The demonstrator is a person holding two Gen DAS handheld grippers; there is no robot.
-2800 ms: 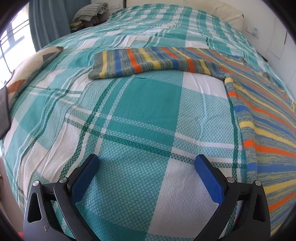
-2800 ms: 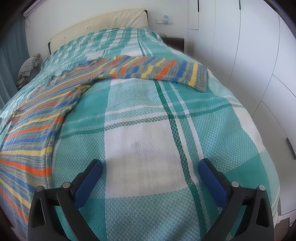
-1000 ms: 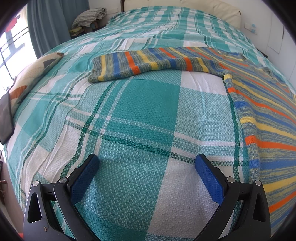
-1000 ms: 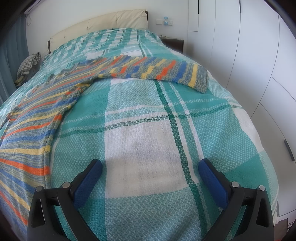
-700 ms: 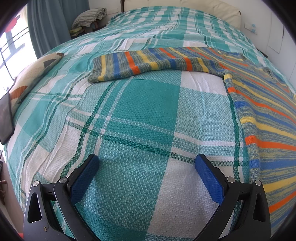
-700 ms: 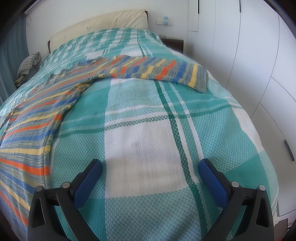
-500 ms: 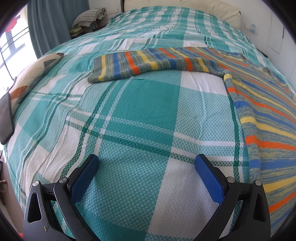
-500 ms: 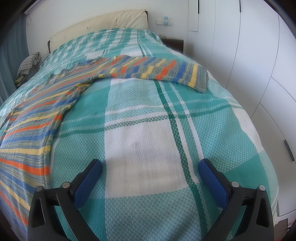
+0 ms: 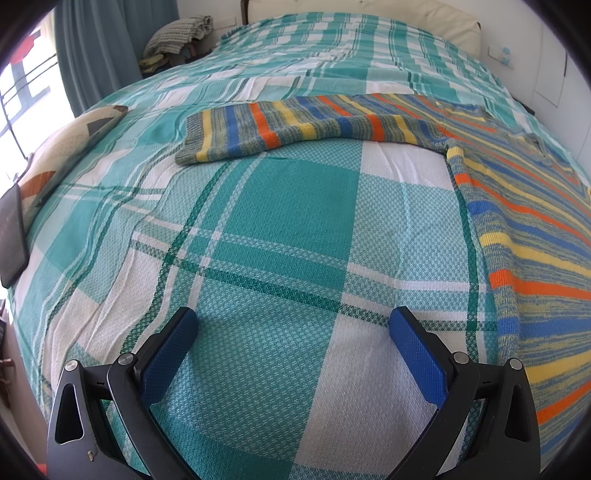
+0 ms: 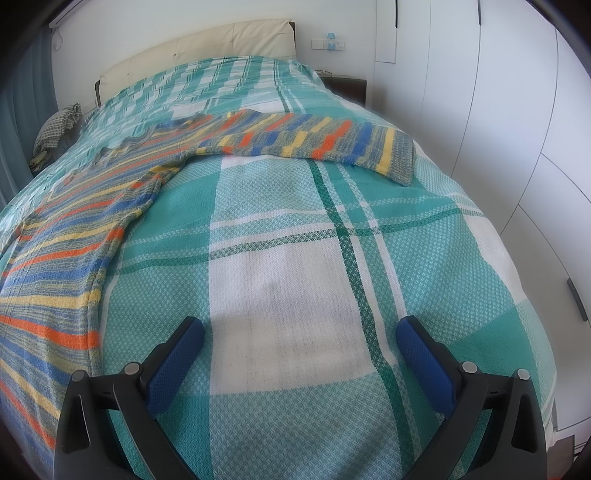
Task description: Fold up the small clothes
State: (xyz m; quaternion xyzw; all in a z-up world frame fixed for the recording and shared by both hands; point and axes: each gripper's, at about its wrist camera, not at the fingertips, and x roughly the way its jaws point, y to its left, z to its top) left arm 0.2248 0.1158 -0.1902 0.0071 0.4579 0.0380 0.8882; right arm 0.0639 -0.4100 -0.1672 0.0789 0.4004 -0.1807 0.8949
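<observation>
A striped knit sweater (image 9: pixel 524 236) in blue, orange, yellow and grey lies flat on the bed, sleeves spread. In the left wrist view its body fills the right side and one sleeve (image 9: pixel 280 129) stretches left across the bed. In the right wrist view the sweater body (image 10: pixel 62 251) is on the left and the other sleeve (image 10: pixel 314 142) reaches right. My left gripper (image 9: pixel 293 323) is open and empty above the bedspread, left of the sweater body. My right gripper (image 10: pixel 301 330) is open and empty, right of the body.
The bed has a teal and white plaid spread (image 9: pixel 280 229). A patterned cushion (image 9: pixel 62 155) and a dark flat device (image 9: pixel 13 232) lie at its left edge. Folded cloth (image 9: pixel 177 35) sits by the curtain. White wardrobe doors (image 10: pixel 517 129) stand close along the right side.
Between 2.8 s and 1 s ago both grippers drew slightly back from the sweater. Nothing has visibly moved in the last second.
</observation>
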